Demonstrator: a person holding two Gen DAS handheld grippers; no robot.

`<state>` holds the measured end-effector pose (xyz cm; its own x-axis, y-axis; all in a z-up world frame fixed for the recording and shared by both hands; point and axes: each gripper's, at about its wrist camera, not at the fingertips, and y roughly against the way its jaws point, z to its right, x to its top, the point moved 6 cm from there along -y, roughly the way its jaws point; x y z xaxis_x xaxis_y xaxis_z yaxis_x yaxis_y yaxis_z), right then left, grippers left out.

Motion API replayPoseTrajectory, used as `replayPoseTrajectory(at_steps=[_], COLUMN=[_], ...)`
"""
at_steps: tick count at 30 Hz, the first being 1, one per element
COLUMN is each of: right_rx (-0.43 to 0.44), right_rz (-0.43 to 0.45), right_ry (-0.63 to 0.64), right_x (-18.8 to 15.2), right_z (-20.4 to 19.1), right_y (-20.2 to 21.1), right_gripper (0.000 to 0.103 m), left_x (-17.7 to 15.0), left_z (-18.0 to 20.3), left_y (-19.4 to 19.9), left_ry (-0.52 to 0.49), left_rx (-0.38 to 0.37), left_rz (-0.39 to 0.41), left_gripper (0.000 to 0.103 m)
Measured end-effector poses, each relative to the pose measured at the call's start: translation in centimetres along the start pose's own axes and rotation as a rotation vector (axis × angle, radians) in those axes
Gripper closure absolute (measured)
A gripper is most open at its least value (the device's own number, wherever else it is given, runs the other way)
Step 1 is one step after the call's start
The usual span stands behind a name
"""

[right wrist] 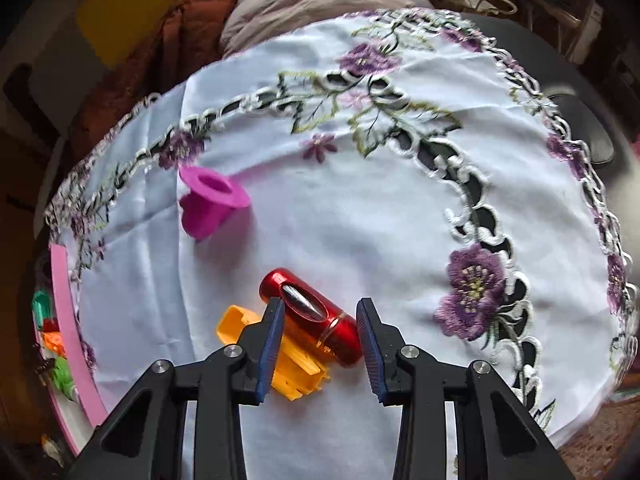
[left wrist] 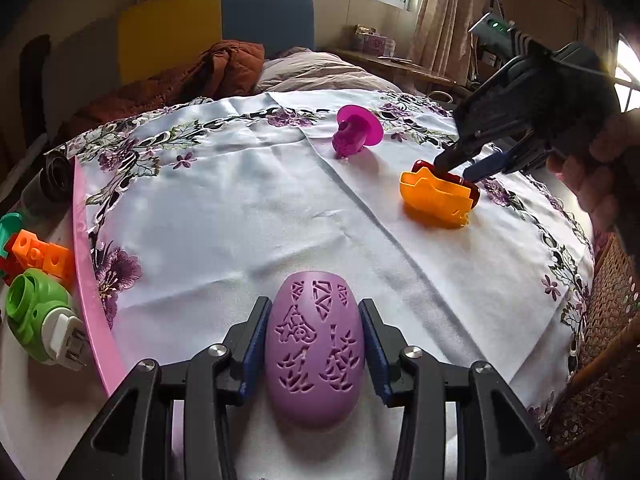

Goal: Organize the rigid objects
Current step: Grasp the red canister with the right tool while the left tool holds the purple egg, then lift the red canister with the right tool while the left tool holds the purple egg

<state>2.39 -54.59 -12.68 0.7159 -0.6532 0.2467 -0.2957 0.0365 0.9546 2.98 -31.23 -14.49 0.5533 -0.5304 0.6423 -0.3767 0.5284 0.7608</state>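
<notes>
My left gripper (left wrist: 314, 302) is shut on a purple egg-shaped shell (left wrist: 314, 356) with cut-out patterns, pads pressed on both of its sides just above the white cloth. Far right, my right gripper (left wrist: 454, 170) points steeply down at a red metallic cylinder (right wrist: 312, 320). The cylinder lies slantwise between the blue pads, touching both, and rests against an orange plastic piece (right wrist: 288, 364). From the left wrist view, that orange piece (left wrist: 436, 200) hides most of the red cylinder (left wrist: 421, 165). A magenta hat-shaped piece (left wrist: 356, 132) lies on its side further back.
A pink-rimmed tray (left wrist: 86, 264) at the left table edge holds a green plug-like item (left wrist: 36, 316), orange blocks (left wrist: 44, 256) and other pieces. The embroidered white tablecloth (right wrist: 360, 220) covers a round table. A wicker chair (left wrist: 608, 300) stands right; a bed lies behind.
</notes>
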Motion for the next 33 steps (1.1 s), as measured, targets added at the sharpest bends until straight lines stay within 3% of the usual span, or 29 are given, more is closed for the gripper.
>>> replayPoseTrajectory(at_steps=[5,8,24,33], right_rx=[-0.035,-0.075,-0.132,-0.151], right_rz=[-0.031,-0.011,0.075,0.092], right_ry=[0.079,0.149,0.252,0.294], right_x=[-0.3,-0.3,-1.1,-0.9], right_z=[-1.1,-1.7,-3.0,-3.3], right_y=[-2.0,-2.3,-2.7,-2.5], right_gripper=[0.076,0.074,0.076,0.076], left_x=[0.0,0.0,0.3,2.0], left_z=[-0.1,-0.1,-0.3,-0.5], left_y=[0.0,-0.1,0.3,5.0], left_ry=[0.001,0.003,0.045,0.073], left_rx=[-0.001,0.000,-0.025,-0.004], left_rz=[0.002,0.003,-0.017,0.051], left_gripper=[0.059,0.059,0.059,0.059])
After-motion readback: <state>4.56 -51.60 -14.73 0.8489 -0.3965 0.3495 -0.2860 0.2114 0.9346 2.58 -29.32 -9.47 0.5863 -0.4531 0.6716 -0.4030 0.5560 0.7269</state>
